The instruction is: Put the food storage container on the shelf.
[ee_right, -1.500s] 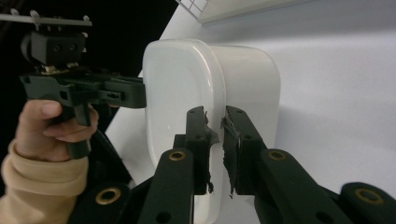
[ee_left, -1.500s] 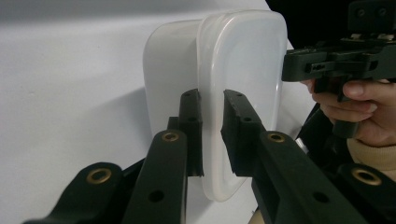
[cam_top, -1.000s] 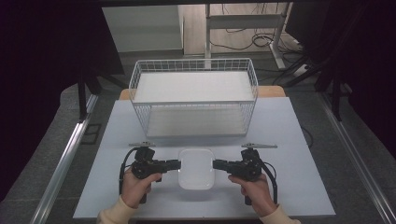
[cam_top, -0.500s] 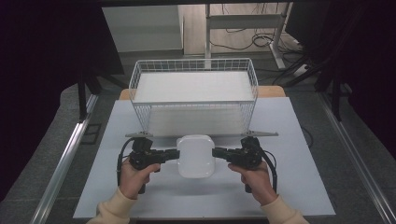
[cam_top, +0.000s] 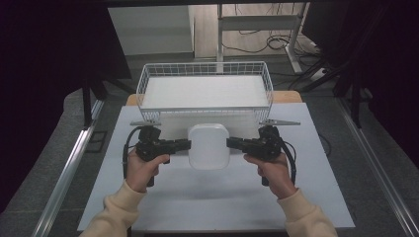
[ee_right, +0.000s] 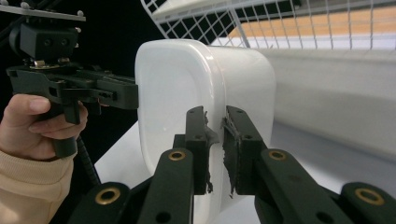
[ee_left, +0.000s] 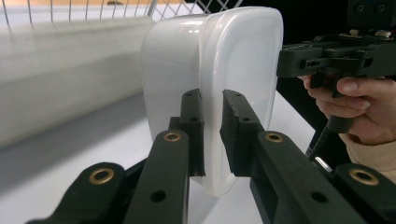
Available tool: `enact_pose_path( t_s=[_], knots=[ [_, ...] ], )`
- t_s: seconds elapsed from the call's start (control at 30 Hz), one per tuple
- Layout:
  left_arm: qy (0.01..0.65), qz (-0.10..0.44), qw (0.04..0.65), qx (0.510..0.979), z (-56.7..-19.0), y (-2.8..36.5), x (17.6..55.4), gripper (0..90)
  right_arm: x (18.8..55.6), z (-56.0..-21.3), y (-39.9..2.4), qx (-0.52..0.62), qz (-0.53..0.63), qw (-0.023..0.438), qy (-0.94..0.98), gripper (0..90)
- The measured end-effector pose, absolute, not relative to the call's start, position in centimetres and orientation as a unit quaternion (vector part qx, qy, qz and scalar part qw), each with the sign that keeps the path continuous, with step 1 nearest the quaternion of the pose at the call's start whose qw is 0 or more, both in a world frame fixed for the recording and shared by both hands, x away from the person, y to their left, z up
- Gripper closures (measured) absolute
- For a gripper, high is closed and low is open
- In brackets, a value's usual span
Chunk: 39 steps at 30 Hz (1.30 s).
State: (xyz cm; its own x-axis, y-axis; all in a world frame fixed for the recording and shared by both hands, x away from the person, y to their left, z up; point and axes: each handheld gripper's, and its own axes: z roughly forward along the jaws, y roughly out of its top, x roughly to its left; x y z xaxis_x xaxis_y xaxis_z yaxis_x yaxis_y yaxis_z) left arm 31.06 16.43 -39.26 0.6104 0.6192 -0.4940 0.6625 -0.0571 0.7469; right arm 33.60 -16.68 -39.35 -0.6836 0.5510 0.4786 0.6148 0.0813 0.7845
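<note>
Both the left hand-held gripper (cam_top: 185, 144) and the right hand-held gripper (cam_top: 232, 143) are clamped on the rim of the white container (cam_top: 209, 145); it is probably light, stiff and slippery.

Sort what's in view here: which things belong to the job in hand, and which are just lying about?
In the job:
- white lidded container, clamped at its rim from both sides
- left gripper
- right gripper
- white wire basket, probably, just beyond the container

Just lying about:
- cables on the floor behind the table
- table frame at the back
</note>
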Motion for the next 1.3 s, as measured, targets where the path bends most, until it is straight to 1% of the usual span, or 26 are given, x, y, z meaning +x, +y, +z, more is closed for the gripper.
enact_pose_path(
  t_s=[0.23, 0.6, 0.97, 1.3],
  knots=[
    [0.433, -0.003, 0.533, 0.726, -37.2, 16.6, 31.9, 79.6, 34.6, -37.2, -16.4, -0.389, -0.555, 0.016, -0.735, 79.6],
    [0.42, 0.017, 0.553, 0.72, -33.4, 17.6, 33.2, 79.4, 35.8, -32.7, -15.4, -0.366, -0.564, -0.011, -0.74, 79.7],
    [0.422, 0.028, 0.554, 0.717, -30.3, 18.5, 35.6, 79.1, 38.2, -29.2, -14.4, -0.361, -0.568, -0.01, -0.74, 80.0],
    [0.425, 0.027, 0.553, 0.716, -28.6, 18.9, 37.3, 78.9, 39.9, -27.3, -13.9, -0.362, -0.567, -0.011, -0.74, 80.1]
  ],
)
